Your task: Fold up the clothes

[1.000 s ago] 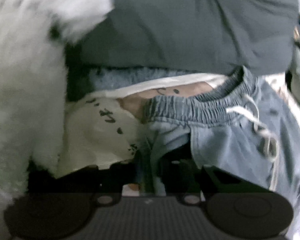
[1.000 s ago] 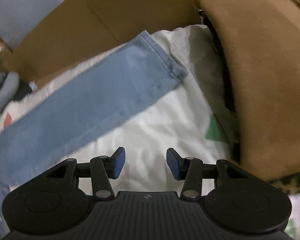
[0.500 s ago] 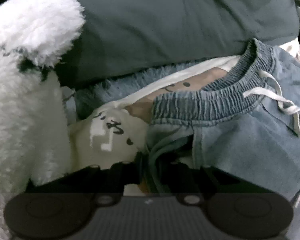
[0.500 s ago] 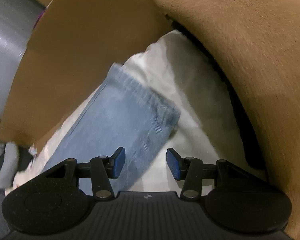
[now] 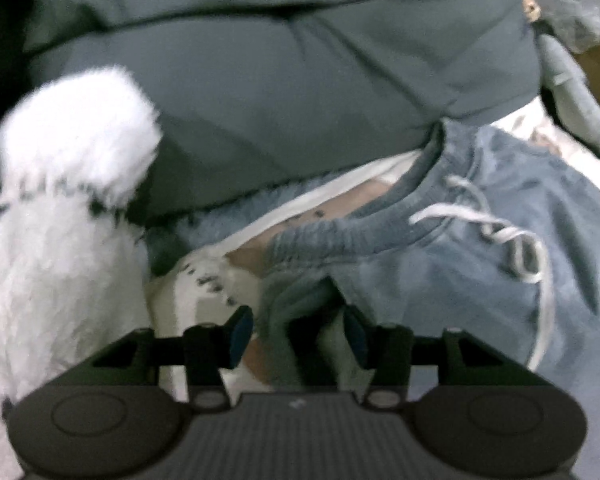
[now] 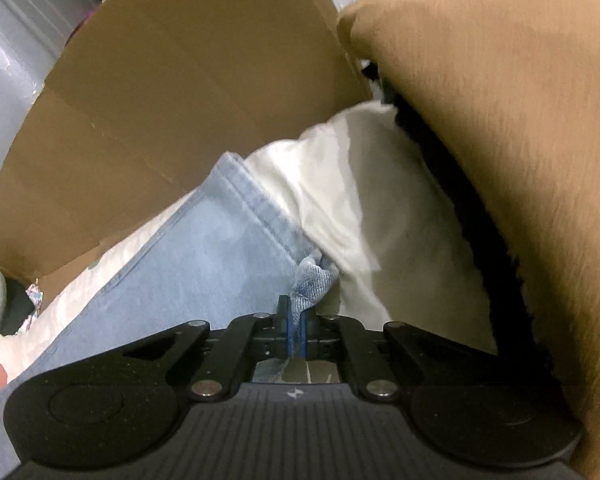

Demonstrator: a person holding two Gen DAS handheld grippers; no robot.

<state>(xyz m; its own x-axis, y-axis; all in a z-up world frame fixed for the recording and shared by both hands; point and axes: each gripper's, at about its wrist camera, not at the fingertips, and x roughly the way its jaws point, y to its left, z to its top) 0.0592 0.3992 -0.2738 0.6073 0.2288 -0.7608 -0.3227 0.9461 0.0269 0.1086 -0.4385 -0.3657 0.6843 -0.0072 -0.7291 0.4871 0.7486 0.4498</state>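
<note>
The right gripper (image 6: 296, 330) has its two blue pads pressed together on the hem corner of the light blue denim trousers (image 6: 204, 268), so that corner of cloth is pinched and bunched up between them. The trouser leg runs from the pads down toward the left, lying on a white sheet with small coloured shapes (image 6: 352, 208). A brown cardboard box flap (image 6: 188, 92) stands up behind the leg, along the far edge of the sheet. A tan fuzzy blanket (image 6: 512, 128) is piled at the right edge of the sheet, with something dark tucked under it. At the other end, the left gripper (image 5: 296, 330) has its jaws spread apart. A fold of the trousers near the stretchy waistband (image 5: 340, 232) sits between the open pads, but the pads do not squeeze it. A white drawstring (image 5: 496, 232) lies loose on the front of the trousers, just right of the waistband. A fluffy white garment with dark specks (image 5: 60, 208) is heaped on the left, beside the gripper. A big dark grey-green cloth (image 5: 300, 80) lies behind the waistband, across the top of the view. A cream cloth with small black marks (image 5: 204, 280) shows under the waistband.
</note>
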